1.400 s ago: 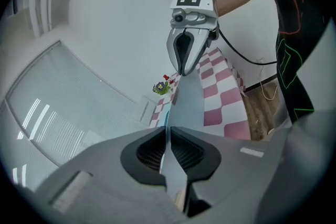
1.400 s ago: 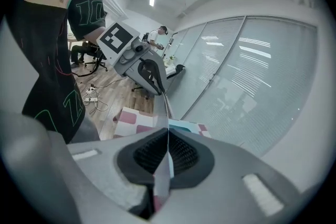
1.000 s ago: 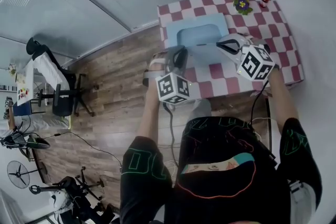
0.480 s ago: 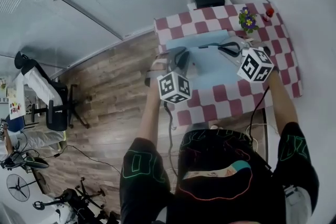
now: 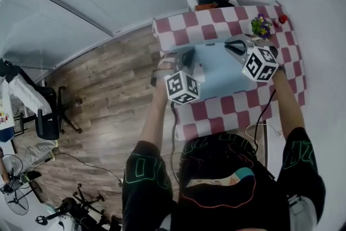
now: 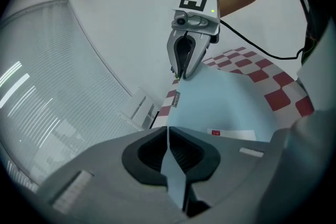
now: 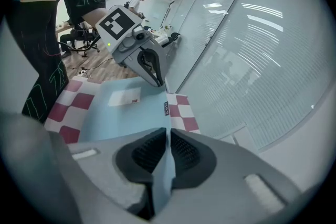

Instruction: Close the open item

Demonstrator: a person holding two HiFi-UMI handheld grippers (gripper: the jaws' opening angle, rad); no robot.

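Lowering the upper leaf (image 6: 231, 105) of the light-blue case (image 5: 219, 76) evenly, both ends of its edge going down together. Keep the left gripper (image 6: 168, 136) as shown: jaws narrow and closing on that thin blue edge, one pad on either face. Mind the right gripper (image 7: 168, 138) at the other end: jaws narrow too, but opening, with the edge between the pads, so probably a weaker hold there; firm it up before any pull. Hold the two grippers level and the edge between them straight, neither stretched nor sagging. Bring the leaf down onto the rest of the case, in the middle of the checked tablecloth (image 5: 216, 110), without dragging the whole case across the cloth. Steer clear of the small flower pot (image 5: 261, 26) at the far right corner, near the right gripper. Use the white label (image 6: 231, 134) on the blue face as a check for wrinkles. Release only with the leaf lying flat and the edges matched. Amount of gap underneath: not visible from here.
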